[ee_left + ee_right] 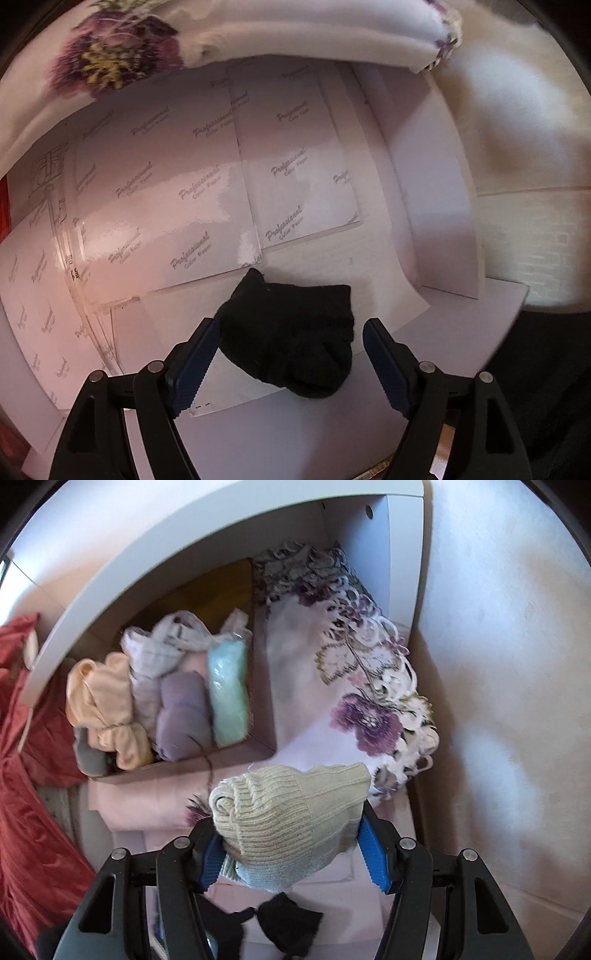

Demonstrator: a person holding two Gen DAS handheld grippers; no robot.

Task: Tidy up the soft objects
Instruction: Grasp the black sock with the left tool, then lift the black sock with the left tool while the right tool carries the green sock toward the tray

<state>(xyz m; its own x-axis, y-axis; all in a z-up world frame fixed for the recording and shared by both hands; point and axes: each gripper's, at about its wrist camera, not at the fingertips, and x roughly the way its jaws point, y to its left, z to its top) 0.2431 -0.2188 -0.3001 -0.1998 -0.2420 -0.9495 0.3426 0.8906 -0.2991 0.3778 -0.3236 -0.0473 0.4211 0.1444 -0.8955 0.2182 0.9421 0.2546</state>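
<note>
A knitted hat [291, 819] is clamped in the right gripper [291, 845]. A limp, light black sock [291, 336] lies between the spread jaws of the left gripper [291, 354], unpressed; it is best taken at its bunched middle.

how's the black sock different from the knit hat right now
The black sock is dark and plain; the knit hat is pale beige with ribbed stitching. The sock lies loose on white paper, between the pads of the open left gripper; the hat is clamped in the right gripper. Both are small, soft, crumpled knitwear.
</note>
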